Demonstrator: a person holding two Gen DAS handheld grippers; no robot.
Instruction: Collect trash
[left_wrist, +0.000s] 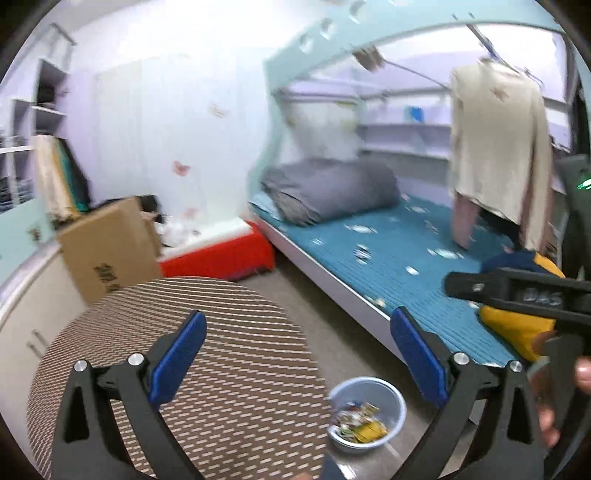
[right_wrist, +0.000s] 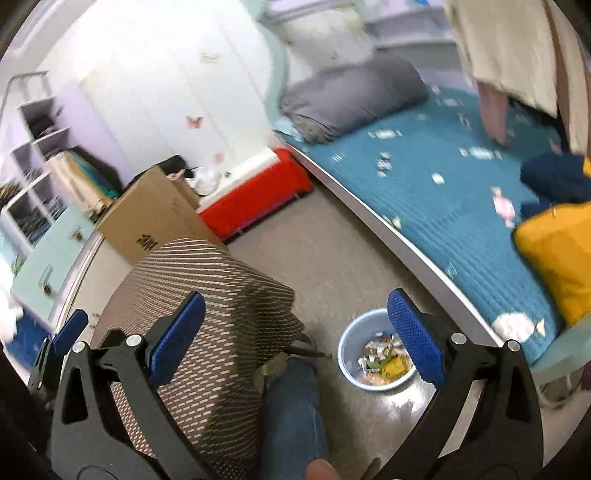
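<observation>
Pale blue bin (right_wrist: 373, 350) of wrappers (right_wrist: 384, 360) is sitting on the floor beside the bed (right_wrist: 424, 184). Above the bin, left tool (left_wrist: 299, 354) and right tool (right_wrist: 295, 343) are gaping wide, holding nothing

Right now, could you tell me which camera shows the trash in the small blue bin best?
The right wrist view: it looks down into the bin, showing its wrappers. The left wrist view catches the bin at a flatter angle, wrappers bunched.

Black print on the cardboard box (left_wrist: 107, 247) is too blurred to read
</observation>
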